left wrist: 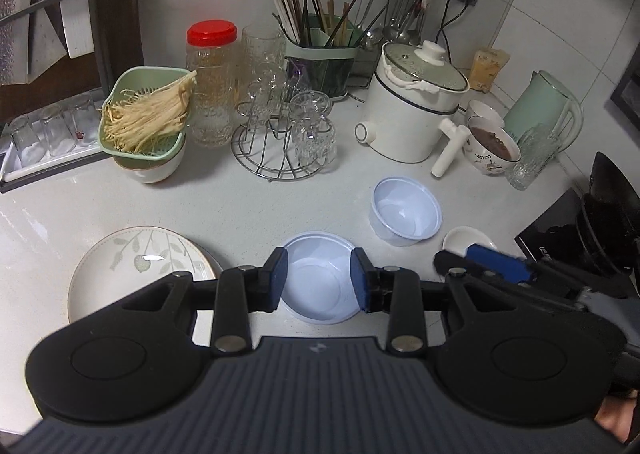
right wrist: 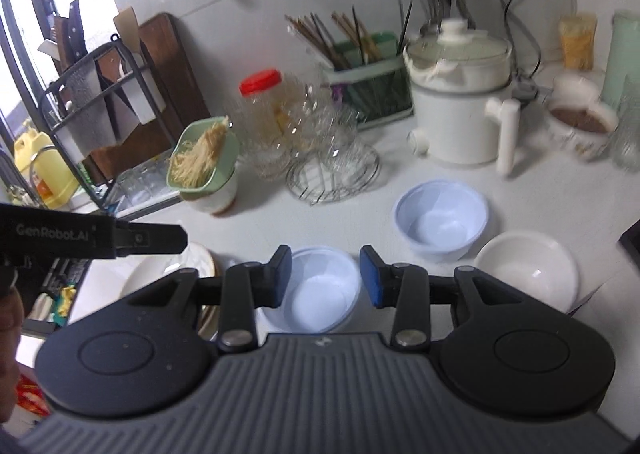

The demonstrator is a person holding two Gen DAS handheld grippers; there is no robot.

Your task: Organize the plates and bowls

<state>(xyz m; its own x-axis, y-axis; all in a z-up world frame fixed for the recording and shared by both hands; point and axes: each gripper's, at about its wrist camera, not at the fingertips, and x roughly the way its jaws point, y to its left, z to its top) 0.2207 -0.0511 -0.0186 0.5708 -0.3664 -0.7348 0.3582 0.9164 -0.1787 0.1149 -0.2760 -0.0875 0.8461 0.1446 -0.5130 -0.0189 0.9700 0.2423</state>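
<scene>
Two grippers hover over a white desk (left wrist: 248, 205), fingers spread and holding nothing. From left: a leaf-patterned plate (left wrist: 132, 266); a pale blue plastic bowl (left wrist: 316, 282), seen between the left gripper (left wrist: 319, 280); a second blue bowl (left wrist: 406, 213); a white dish (right wrist: 528, 270) beside the right gripper (right wrist: 326, 278), probably awaiting stacking.

Soft daylight, fisheye warp, right-view blur.
</scene>
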